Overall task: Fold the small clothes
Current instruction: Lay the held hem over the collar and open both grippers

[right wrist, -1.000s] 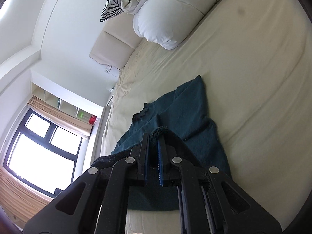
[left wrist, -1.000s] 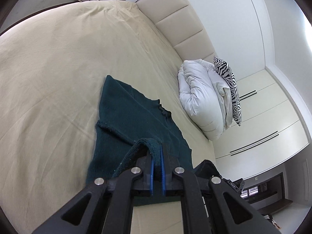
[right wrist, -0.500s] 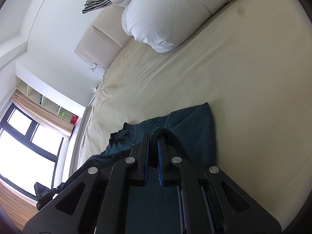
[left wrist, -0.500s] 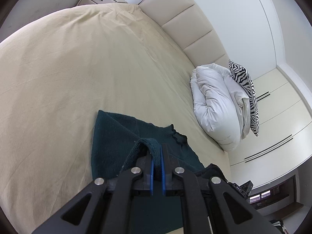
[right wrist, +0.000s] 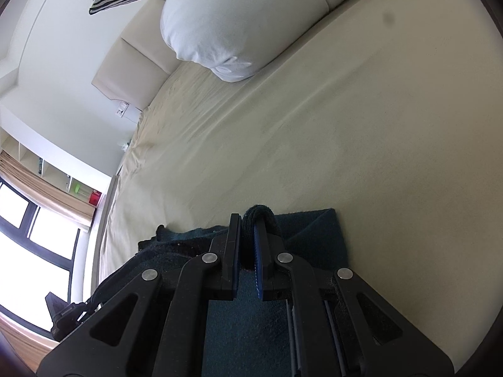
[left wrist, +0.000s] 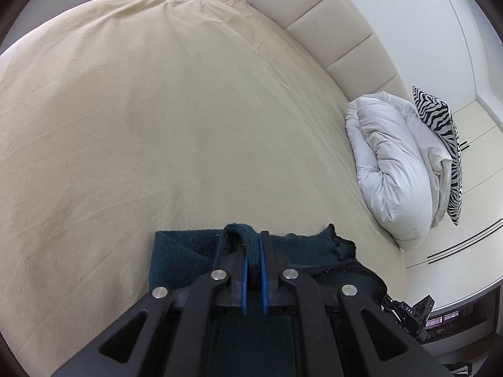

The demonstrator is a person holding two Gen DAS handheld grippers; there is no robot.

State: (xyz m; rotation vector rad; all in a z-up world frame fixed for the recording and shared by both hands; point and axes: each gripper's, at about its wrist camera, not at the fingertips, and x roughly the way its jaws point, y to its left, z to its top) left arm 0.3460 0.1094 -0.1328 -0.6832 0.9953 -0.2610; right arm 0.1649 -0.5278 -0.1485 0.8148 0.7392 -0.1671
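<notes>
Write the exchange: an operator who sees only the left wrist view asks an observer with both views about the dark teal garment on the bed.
Operator: My left gripper is shut on the dark teal garment. Is the other gripper holding it too?
Observer: Yes. The right gripper is shut on a bunched edge of the same garment.
Operator: What lies to that gripper's side?
Observer: A window with a dark frame and a tan curtain, at the left of its view.
Operator: Anything near the window?
Observer: White shelves holding a green item and a red one.
</notes>
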